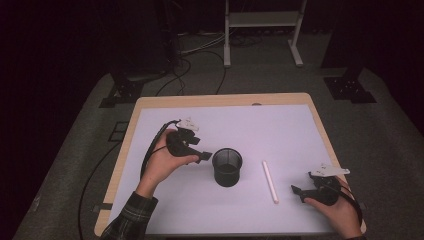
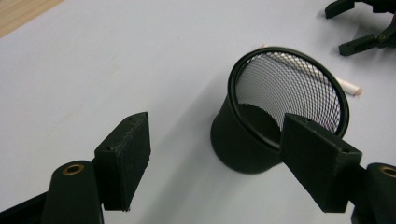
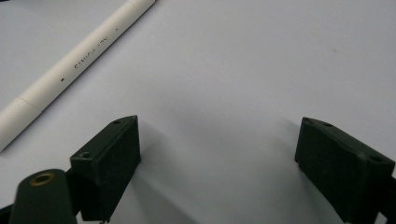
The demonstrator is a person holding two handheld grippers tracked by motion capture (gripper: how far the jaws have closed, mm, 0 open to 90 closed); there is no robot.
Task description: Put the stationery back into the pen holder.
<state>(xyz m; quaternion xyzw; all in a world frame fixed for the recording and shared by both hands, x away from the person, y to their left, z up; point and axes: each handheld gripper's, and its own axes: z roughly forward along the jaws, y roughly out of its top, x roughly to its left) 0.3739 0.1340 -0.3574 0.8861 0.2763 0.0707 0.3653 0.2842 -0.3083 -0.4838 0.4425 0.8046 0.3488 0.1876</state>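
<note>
While both grippers open: cup (image 1: 227, 167), pen (image 1: 270, 181).

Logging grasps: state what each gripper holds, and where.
Nothing. The left gripper stands open beside the mesh cup; the right gripper open near the white pen.

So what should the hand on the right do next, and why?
Probably slide the right gripper a little toward the white pen and bring its open jaws around it. The pen lies flat on the white mat, apart from the gripper and untouched, beside the empty black mesh cup, which stands upright near the open left gripper.
</note>
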